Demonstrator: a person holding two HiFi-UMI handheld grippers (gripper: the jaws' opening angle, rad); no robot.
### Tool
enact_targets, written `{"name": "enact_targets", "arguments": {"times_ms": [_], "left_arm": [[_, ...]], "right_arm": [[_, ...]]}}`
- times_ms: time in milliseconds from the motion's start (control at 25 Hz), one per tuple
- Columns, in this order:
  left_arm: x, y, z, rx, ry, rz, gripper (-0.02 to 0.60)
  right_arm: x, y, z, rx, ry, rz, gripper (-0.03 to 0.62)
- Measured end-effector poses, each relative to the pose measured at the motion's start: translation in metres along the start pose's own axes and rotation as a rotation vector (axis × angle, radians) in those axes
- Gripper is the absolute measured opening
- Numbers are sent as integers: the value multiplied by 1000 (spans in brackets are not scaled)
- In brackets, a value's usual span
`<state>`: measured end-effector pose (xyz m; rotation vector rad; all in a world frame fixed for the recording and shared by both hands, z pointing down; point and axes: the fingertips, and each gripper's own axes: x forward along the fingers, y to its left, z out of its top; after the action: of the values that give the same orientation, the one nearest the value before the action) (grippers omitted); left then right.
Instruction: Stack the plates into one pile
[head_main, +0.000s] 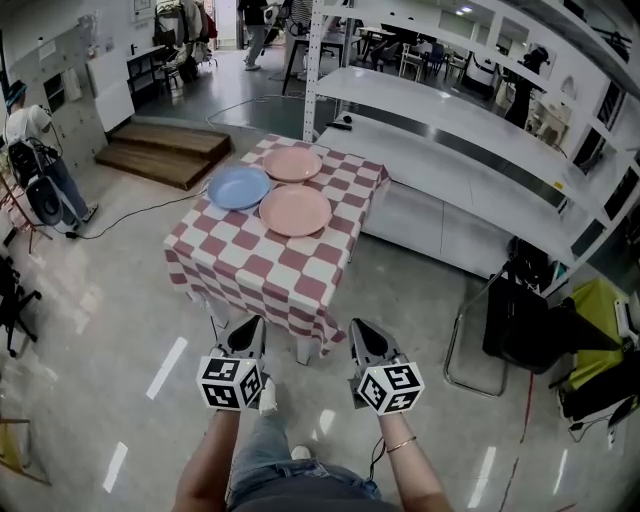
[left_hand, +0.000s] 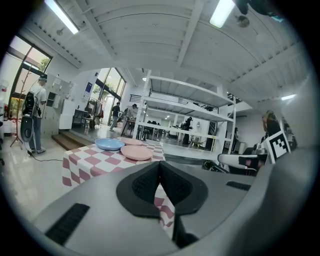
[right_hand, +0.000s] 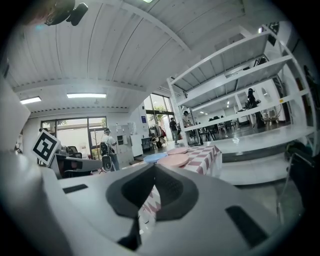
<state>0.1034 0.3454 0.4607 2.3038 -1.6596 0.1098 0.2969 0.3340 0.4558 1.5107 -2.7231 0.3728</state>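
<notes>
The right gripper (right_hand: 152, 167) is pointing almost level at the bench (right_hand: 207, 159), its jaws pressing flat against each other with nothing lying between them. Straight beyond the jaws' tips, well apart from them, a red-and-white checked cloth (right_hand: 212, 150) is draping over the bench. Three plates are lying on it: a pink plate (right_hand: 172, 160) nearest the jaws, a blue plate (right_hand: 154, 157) just to its left, and a second pink plate (right_hand: 178, 150) behind. Left of the jaws a marker cube (right_hand: 46, 146) is showing, and farther off a person (right_hand: 107, 146) wearing a backpack is standing. Right of the jaws, white shelving (right_hand: 235, 75) is rising toward the ceiling.
</notes>
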Motion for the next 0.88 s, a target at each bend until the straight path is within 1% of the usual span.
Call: {"name": "enact_targets", "arguments": {"times_ms": [160, 440, 880], "left_arm": [[22, 20, -2, -9, 16, 2, 15], [70, 77, 8, -40, 27, 2, 15], [149, 160, 35, -55, 61, 16, 15]], "right_arm": [[29, -4, 0, 10, 6, -4, 9], [102, -7, -2, 13, 32, -11, 10], [216, -19, 7, 34, 65, -43, 10]]}}
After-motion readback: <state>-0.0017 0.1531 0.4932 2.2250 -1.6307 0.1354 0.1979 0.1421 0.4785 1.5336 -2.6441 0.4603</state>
